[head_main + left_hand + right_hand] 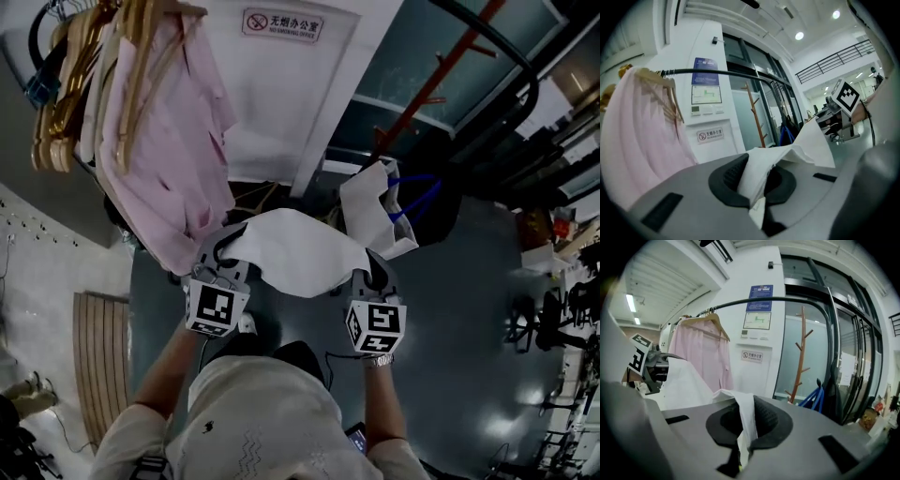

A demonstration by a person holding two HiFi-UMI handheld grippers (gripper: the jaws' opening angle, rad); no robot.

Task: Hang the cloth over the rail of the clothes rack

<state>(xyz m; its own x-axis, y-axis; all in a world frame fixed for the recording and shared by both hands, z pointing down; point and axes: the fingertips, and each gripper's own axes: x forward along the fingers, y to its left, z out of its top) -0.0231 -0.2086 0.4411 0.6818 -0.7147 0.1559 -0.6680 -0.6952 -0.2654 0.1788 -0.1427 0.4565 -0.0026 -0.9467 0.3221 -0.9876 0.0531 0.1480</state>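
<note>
Gleaming floor (450, 328), rail (740, 301) overhead (seemingly office)

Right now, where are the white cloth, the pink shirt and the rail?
white cloth (295, 248), head view, middle of its span.
pink shirt (173, 159), head view, its front.
rail (792, 298), right gripper view, the top bar.

The cloth (291, 248) is white, matt and soft, creased where ribbed black rubbery fingers (769, 420) pinch it. The left gripper (757, 185) and right gripper (740, 430), 2 shells, look like smooth matt grey plastic. Beyond the fingers, the rail (787, 298) is dark smooth metal, the shirt (705, 352) thin pink cloth on varnished wooden hangers (131, 56). Below them, the floor (469, 375) is glossy.
</note>
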